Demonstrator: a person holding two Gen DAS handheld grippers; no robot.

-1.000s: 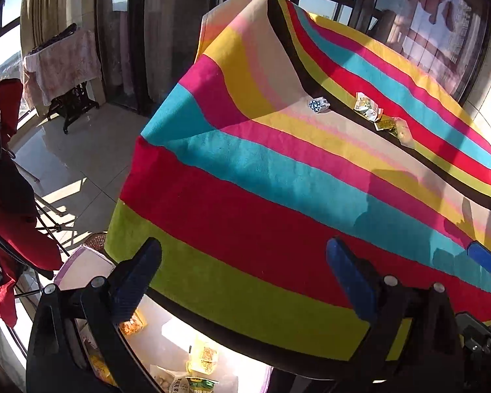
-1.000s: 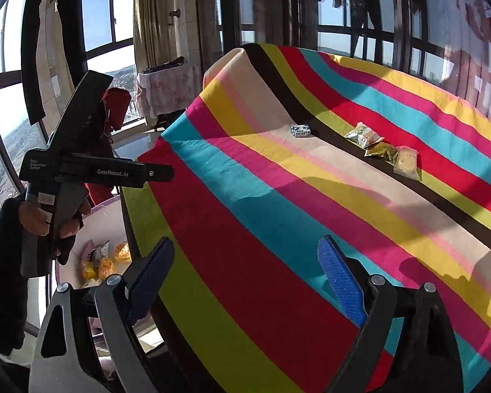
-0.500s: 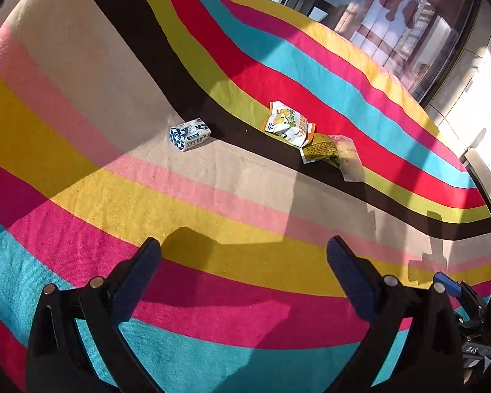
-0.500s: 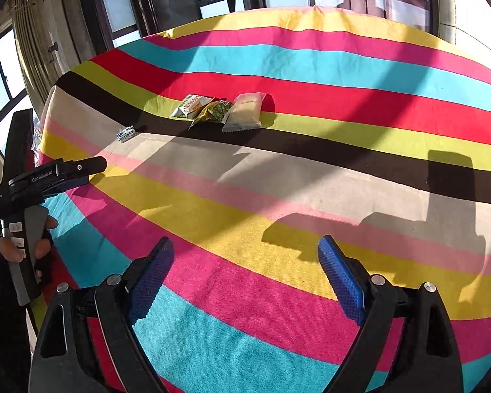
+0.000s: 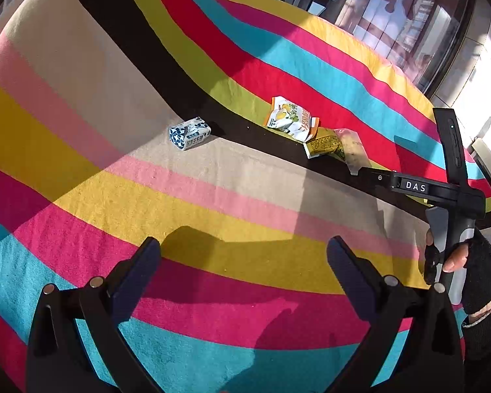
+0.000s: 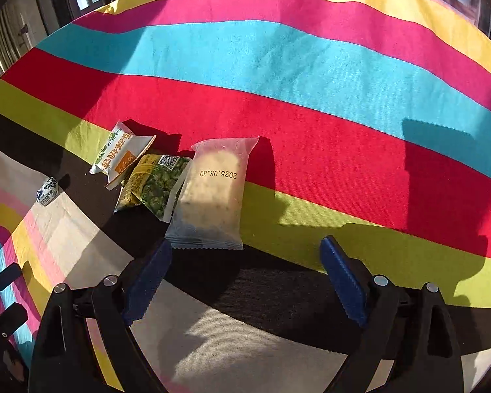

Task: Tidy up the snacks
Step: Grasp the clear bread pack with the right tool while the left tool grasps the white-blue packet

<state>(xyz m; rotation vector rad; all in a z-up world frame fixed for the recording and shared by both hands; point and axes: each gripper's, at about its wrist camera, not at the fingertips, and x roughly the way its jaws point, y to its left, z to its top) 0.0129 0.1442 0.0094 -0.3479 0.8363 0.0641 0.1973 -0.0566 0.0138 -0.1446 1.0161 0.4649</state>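
Sitting on the table: four snack packs are lying on the striped cloth (image 6: 311, 65), none of them picked up yet.
Clear pack: the see-through cracker pack (image 6: 212, 196) is lying flat across the green and black stripes, closest to the right gripper (image 6: 245, 278).
Green pack: the pea snack pack (image 6: 154, 186) is lying just beside the clear pack, its edge tucked against it.
White and orange pack: this pack (image 6: 121, 154) is resting partly on the green one, at the far end of the cluster.
Blue and white pack: the small patterned pack (image 5: 190, 132) is sitting alone on the beige stripe, well apart from the other three.
Right gripper: its jaws are standing wide apart with nothing between them; it is pointing down at the near edge of the clear pack, and one blue finger (image 6: 147, 281) is showing just at that edge, though I cannot tell whether it is touching.
Left gripper: the left gripper (image 5: 245, 268) is hovering over the yellow and pink stripes, jaws apart and empty, with the patterned pack ahead of it.
Hand: a gloved hand (image 5: 458, 262) is holding the right gripper's handle.
Progress: judging from the table, sorting is only beginning; all four packs are waiting to be collected, and no container is showing in either view.
Likely step: reaching for the clear pack looks like the move in hand.
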